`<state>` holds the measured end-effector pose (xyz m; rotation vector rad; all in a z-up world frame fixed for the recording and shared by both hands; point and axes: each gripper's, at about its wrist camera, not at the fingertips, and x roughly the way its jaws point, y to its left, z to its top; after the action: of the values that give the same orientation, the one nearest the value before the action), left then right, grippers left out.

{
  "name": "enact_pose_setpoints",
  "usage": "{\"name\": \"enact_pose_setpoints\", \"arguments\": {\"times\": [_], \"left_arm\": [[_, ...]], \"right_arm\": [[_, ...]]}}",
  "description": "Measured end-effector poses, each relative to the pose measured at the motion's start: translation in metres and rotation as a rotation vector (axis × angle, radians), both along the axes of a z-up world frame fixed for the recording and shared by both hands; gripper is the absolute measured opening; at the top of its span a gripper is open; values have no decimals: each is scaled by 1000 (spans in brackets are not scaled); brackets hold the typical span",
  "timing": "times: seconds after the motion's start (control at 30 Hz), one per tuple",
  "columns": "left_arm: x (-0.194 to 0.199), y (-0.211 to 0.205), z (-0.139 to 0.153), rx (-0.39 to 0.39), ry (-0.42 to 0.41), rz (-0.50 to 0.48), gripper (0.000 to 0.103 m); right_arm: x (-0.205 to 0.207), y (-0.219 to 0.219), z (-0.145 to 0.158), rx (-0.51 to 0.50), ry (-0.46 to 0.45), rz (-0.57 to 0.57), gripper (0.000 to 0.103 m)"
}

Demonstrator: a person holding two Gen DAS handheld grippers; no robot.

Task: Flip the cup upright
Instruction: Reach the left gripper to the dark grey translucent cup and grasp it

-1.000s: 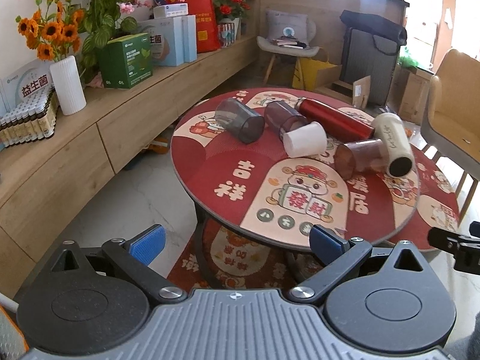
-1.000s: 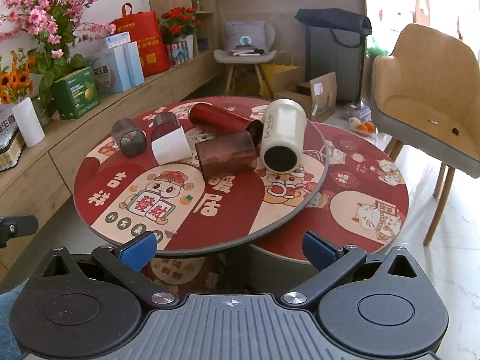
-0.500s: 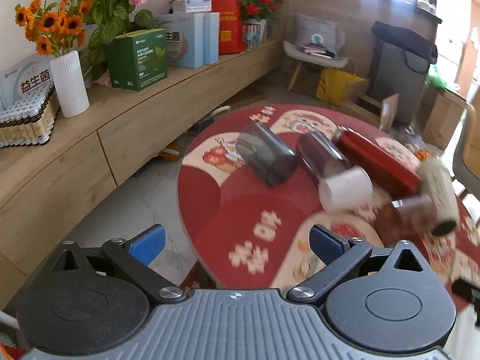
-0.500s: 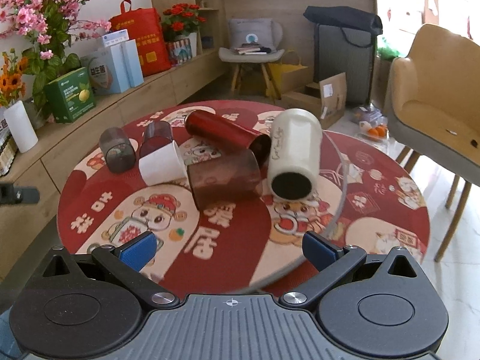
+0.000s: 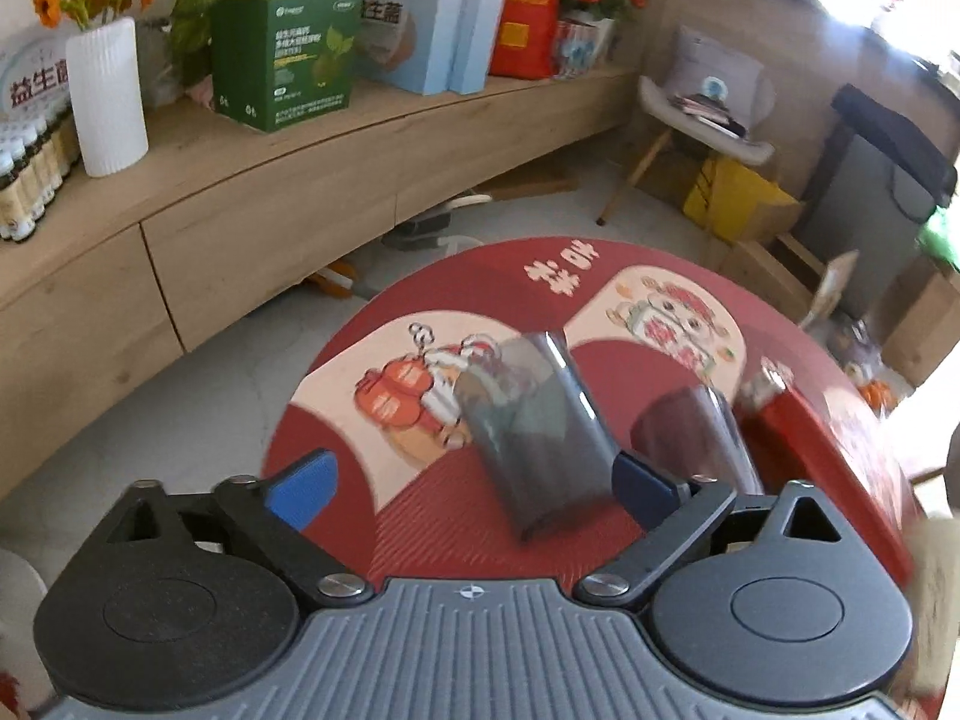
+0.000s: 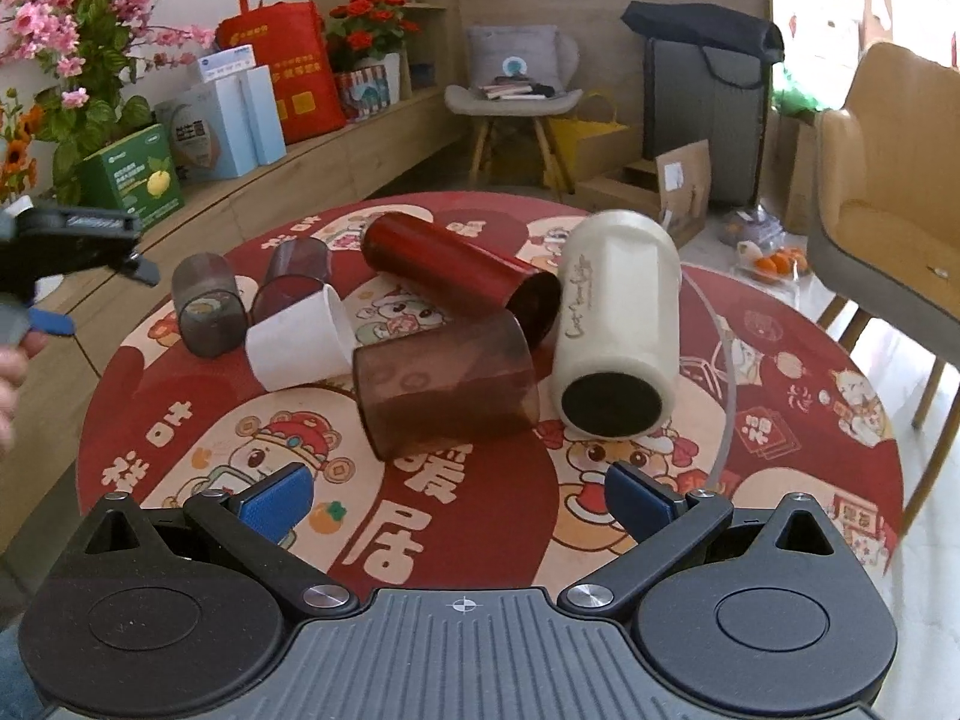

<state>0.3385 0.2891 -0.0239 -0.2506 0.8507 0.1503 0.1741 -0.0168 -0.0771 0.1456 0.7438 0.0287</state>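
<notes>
Right wrist view shows the round red table (image 6: 180, 420) with six cups lying on their sides in a loose heap. Biggest is the cream tumbler (image 6: 618, 330), its dark base toward me, leaning against the long red cup (image 6: 456, 270). Just in front lies the brown see-through cup (image 6: 444, 396), touching both, and it sits between my right gripper (image 6: 453, 501) and the rest of the heap. To its left are the white paper cup (image 6: 300, 345), the maroon cup (image 6: 294, 276) behind it, and the smoky grey cup (image 6: 207, 312) at the far left. A tan armchair (image 6: 888, 192) stands off to the right. My right gripper hangs above the near table edge, jaws spread wide, gripping nothing. From the left wrist view, blurred, my left gripper (image 5: 471, 489) is also spread wide and bare, with the grey cup (image 5: 534, 438) lying just ahead between the blue pads (image 5: 303, 489), apparently not touching them.
</notes>
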Motion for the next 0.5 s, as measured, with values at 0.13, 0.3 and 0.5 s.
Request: {"name": "enact_pose_setpoints", "arguments": {"times": [0.13,0.3,0.5], "left_arm": [[32,-2,-13,-26,30,50,94],[57,-10,-26,-50,54,23,95],[65,-13,-31,-58,63,12,95]], "right_arm": [[-2,-2,-6,2,10,5,103],[-6,-9,-8,23,3,-10,103],[-7,-10,-10,30,2,-12,103]]}}
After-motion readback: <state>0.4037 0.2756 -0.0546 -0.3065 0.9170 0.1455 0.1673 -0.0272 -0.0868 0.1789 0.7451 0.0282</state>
